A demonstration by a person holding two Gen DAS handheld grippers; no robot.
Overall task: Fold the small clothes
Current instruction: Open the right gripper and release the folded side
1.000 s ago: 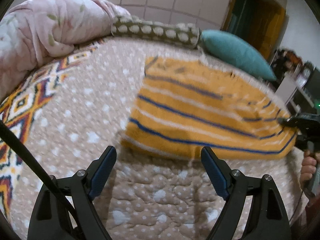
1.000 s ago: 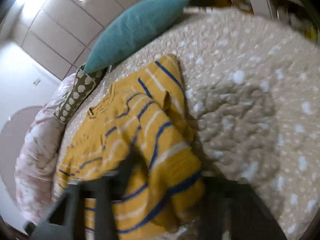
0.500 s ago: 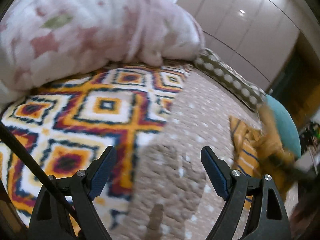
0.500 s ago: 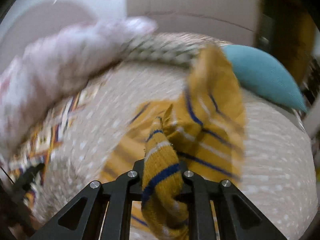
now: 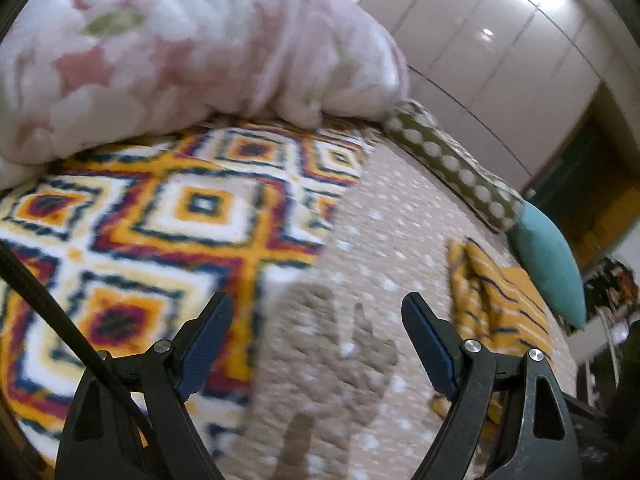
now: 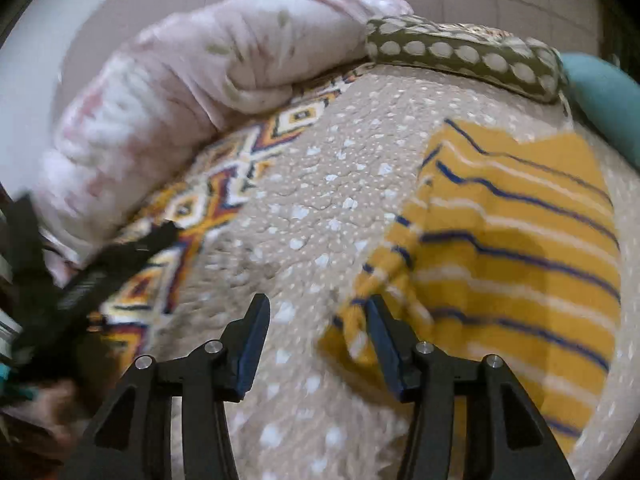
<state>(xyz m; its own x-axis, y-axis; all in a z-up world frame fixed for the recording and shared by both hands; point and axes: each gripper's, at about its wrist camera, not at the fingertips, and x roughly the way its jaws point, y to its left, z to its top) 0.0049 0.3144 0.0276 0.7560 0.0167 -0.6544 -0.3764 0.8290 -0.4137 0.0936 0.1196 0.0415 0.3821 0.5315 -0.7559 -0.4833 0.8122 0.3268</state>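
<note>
Two grippers, and I see both with jaws spread and nothing between them. My left gripper (image 5: 316,344) is wide open over the quilt (image 5: 384,240), its blue-padded fingers (image 5: 206,344) pointing up the bed toward the pink duvet (image 5: 180,48). It sits low and tilted, straddling the line where the quilt meets the patterned blanket (image 5: 152,216). From there the sweater (image 5: 492,304) lies well off to the right, just this side of the teal pillow (image 5: 552,264).

My right gripper (image 6: 316,344) is also parted, a bit less widely, and grips nothing. It hangs over the quilt (image 6: 304,208) at the sweater's near left corner; its right finger (image 6: 382,344) overlaps the sweater's (image 6: 512,240) edge in view, but I cannot tell whether it touches the knit. The sweater, yellow with blue and white stripes, lies spread flat on the quilt, its left edge bunched. The dotted bolster (image 6: 460,56) lies beyond the sweater, against the duvet (image 6: 192,92). Far left of the sweater I see the other tool (image 6: 80,280), dark and blurred, over the blanket (image 6: 200,208).
</note>
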